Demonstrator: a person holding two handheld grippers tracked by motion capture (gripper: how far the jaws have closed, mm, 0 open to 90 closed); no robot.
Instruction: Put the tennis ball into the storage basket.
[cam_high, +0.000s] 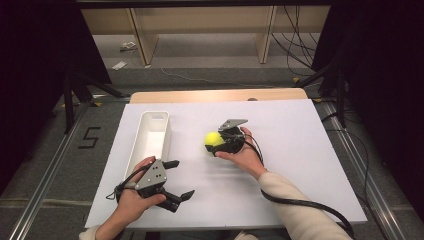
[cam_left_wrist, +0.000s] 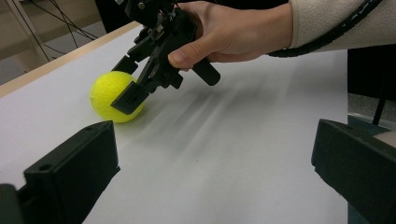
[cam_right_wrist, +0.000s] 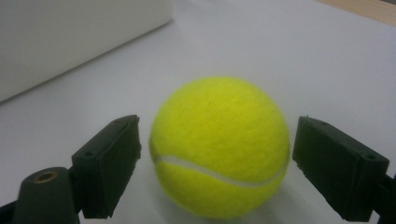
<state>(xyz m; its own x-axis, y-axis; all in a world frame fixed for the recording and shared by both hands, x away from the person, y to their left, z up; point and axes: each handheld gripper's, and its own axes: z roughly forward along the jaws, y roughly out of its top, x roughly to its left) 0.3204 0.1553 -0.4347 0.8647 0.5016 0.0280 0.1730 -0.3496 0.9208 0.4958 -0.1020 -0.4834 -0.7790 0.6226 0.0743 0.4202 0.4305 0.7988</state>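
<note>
A yellow tennis ball (cam_high: 211, 138) rests on the white board (cam_high: 290, 150) near its middle. My right gripper (cam_high: 215, 142) is lowered over it and open, one black jaw on each side. In the right gripper view, the ball (cam_right_wrist: 219, 140) sits between the jaws with a thin gap on either side. My left gripper (cam_high: 183, 178) is held near the front left of the board, wide open and empty. In the left gripper view, the ball (cam_left_wrist: 109, 93) lies ahead at the left, with the right gripper (cam_left_wrist: 122, 79) and its hand (cam_left_wrist: 233, 32) around it.
A long white bin (cam_high: 150, 135) lies at the left of the board, lengthwise toward the far edge; its wall (cam_right_wrist: 70, 42) is behind the ball. A wooden table edge (cam_high: 215, 95) runs along the back. Bare board extends to the right.
</note>
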